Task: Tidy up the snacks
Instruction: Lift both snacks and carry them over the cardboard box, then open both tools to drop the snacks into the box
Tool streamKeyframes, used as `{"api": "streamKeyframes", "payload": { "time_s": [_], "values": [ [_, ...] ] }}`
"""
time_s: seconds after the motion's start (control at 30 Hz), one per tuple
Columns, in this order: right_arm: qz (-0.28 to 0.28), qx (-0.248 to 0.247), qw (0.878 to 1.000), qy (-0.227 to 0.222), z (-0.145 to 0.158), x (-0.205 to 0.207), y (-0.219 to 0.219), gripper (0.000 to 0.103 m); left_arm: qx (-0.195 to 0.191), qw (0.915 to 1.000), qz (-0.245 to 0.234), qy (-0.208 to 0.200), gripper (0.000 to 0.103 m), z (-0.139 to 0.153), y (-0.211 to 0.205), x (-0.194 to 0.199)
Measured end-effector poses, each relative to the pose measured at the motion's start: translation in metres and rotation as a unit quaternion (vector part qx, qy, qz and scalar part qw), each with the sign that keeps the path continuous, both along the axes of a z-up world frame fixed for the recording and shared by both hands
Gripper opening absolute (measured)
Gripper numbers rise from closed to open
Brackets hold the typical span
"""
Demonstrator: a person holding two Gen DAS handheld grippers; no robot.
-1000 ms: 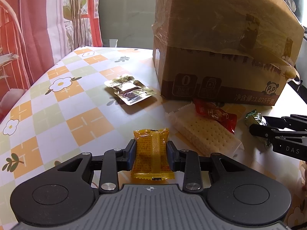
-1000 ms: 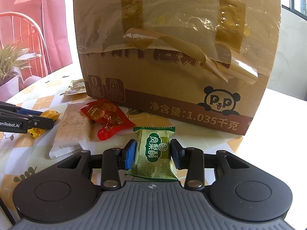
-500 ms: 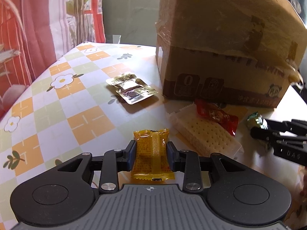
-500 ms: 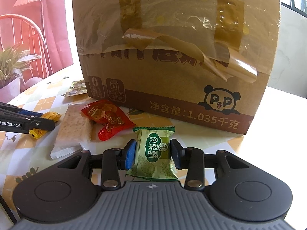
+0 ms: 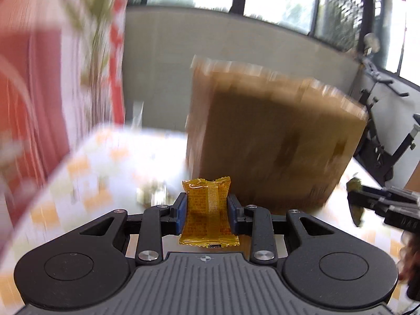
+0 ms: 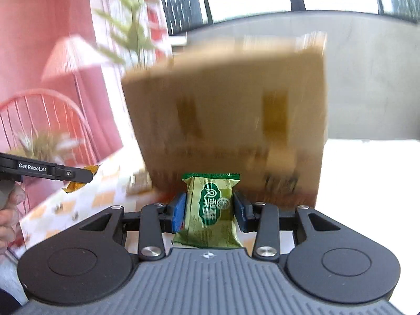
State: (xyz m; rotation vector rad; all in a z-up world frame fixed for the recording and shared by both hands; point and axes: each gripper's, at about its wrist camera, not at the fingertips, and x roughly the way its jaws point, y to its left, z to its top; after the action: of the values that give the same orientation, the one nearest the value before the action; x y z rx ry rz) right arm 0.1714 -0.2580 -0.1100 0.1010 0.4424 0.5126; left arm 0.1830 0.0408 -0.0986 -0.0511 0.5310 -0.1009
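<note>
My left gripper (image 5: 207,211) is shut on an orange snack packet (image 5: 208,210) and holds it up in the air. My right gripper (image 6: 210,210) is shut on a green snack packet (image 6: 210,210), also raised. A large brown cardboard box (image 5: 273,144) stands on the table ahead of both; it also shows in the right wrist view (image 6: 231,120), blurred. The right gripper shows at the right edge of the left wrist view (image 5: 353,204). The left gripper shows at the left edge of the right wrist view (image 6: 78,178), with the orange packet (image 6: 78,183).
The flowered checked tablecloth (image 5: 78,183) lies below, blurred. A gold foil packet (image 5: 149,194) lies left of the box. A pink curtain (image 5: 39,78) hangs at the left. An exercise bike (image 5: 380,136) stands behind at the right.
Both grippers have risen fast and tilted upward with their packets. The box's top edge and the windows behind have come into view; the snacks on the table dropped out of sight.
</note>
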Motion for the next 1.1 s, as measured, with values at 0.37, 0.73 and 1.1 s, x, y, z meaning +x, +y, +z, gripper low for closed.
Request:
{"api": "streamKeyframes", "payload": {
  "time_s": [0.37,0.73,1.1],
  "values": [
    [0.007,-0.019,0.992,-0.121,0.103,0.085,0.015,0.039,0.003,0.9915,-0.058,-0.116,0.034,0.094,-0.041,0.088],
    [-0.059,-0.073,0.996,-0.011,0.088,0.162,0.032,0.040,0.031,0.9977,-0.037,-0.047,0.036,0.067,-0.054,0.177],
    [-0.062,-0.045,0.996,-0.047,0.095,0.115,0.013,0.061,0.034,0.9958,-0.058,-0.063,0.073,0.072,-0.047,0.144]
  ]
}}
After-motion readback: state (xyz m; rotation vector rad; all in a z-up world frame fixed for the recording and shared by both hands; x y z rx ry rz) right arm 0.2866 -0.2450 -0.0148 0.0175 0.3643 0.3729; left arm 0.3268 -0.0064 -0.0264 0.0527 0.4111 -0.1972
